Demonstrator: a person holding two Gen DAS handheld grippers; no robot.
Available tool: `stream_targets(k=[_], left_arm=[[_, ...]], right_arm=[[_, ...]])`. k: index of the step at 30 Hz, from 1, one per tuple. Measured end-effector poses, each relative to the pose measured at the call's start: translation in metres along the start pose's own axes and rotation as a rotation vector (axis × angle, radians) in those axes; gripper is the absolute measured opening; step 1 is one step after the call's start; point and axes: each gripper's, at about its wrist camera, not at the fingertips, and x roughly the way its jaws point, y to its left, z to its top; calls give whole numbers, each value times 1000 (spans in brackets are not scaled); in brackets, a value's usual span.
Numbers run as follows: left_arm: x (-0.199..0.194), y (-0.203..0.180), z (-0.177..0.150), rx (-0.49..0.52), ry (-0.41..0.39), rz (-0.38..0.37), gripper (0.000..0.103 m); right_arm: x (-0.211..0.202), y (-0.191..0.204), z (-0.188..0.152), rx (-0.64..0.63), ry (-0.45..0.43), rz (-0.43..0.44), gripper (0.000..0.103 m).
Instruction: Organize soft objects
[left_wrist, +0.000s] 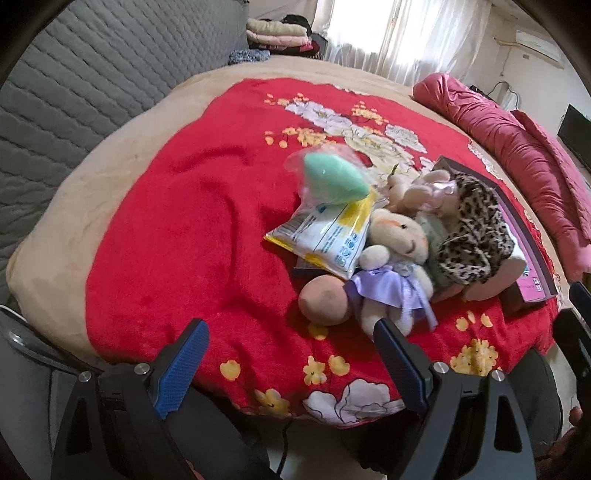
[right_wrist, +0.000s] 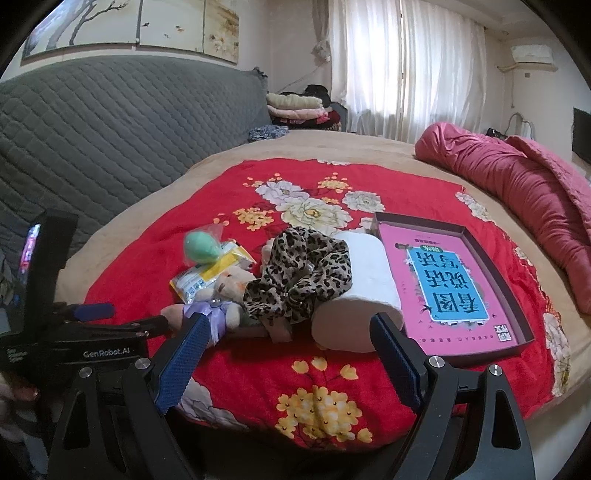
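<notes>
A pile of soft things lies on the red floral blanket (left_wrist: 192, 229): a plush bunny in a purple dress (left_wrist: 395, 266), a peach ball (left_wrist: 325, 301), a green sponge in a clear bag (left_wrist: 334, 177), a yellow-white packet (left_wrist: 328, 236), a leopard scrunchie (left_wrist: 472, 236) and a second plush (left_wrist: 417, 190). In the right wrist view the scrunchie (right_wrist: 299, 273) lies against a white paper roll (right_wrist: 364, 291), with the bunny (right_wrist: 225, 295) to its left. My left gripper (left_wrist: 291, 354) is open and empty before the pile. My right gripper (right_wrist: 288, 347) is open and empty near the roll.
A shallow box with a pink and blue book (right_wrist: 447, 280) lies right of the roll. A rolled pink quilt (right_wrist: 517, 184) lies along the far right. A grey quilted headboard (right_wrist: 110, 129) stands on the left. Folded clothes (right_wrist: 295, 105) are stacked at the back.
</notes>
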Motion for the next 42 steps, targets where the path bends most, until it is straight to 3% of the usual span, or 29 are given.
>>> stream_targets(k=[8,16,23,27,31,42], left_arm=[[30,6,4,4,67,-60,84],[46,10,8,6,104,-157,59],[50,14,14,7,100,-242,50],[56,15,17,3,106,-273,48],[59,16,19,4,101,-304,40],[69,39,23,-102,114,-450,38]], right_arm=[[11,-7,-3,16,26,1,89],[22,-15,-3,37,41,-9,89],[31,-23,3,49,36,-28,89],[41,-26,11,55,41,-38,89],[53,-26,17,41,42,-48,89],[73,-30,32,39,41,-74,89]])
